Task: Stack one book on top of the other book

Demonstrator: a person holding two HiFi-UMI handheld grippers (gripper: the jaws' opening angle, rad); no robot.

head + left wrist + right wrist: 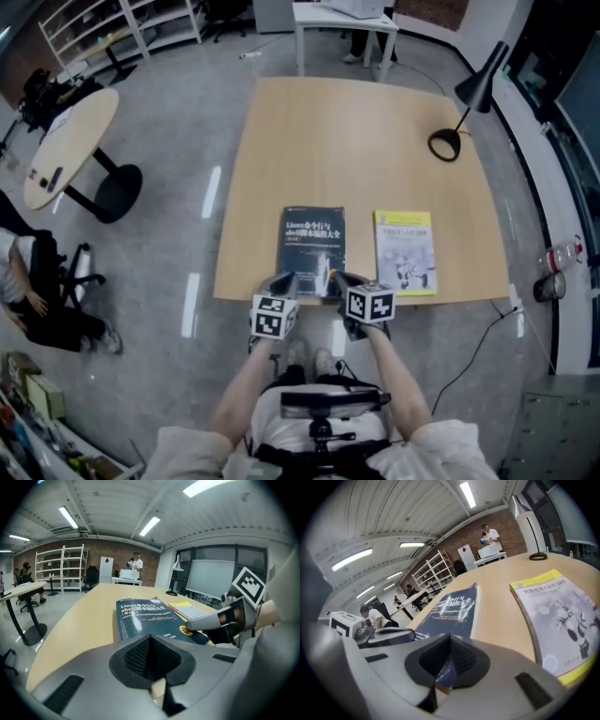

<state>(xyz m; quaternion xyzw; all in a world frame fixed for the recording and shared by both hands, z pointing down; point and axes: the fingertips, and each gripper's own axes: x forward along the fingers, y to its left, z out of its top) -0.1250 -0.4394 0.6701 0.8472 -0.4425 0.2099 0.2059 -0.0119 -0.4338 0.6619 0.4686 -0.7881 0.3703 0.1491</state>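
A dark blue book (313, 249) lies flat near the front edge of the wooden table (356, 141). A white and yellow book (405, 251) lies to its right, a small gap between them. My left gripper (284, 282) is shut with nothing in it, at the blue book's near left corner. My right gripper (338, 279) is also shut and holds nothing, at the near right corner. In the left gripper view the blue book (143, 616) lies just beyond the shut left gripper (150, 637), with the right gripper (194, 626) over its corner. The right gripper view shows both the blue book (452, 609) and the white and yellow book (558, 616).
A black desk lamp (461, 117) stands at the table's far right. A round table (66, 145) and a seated person (28, 281) are on the left. A white table (342, 23) stands beyond. A cable (487, 337) runs off the table's right front corner.
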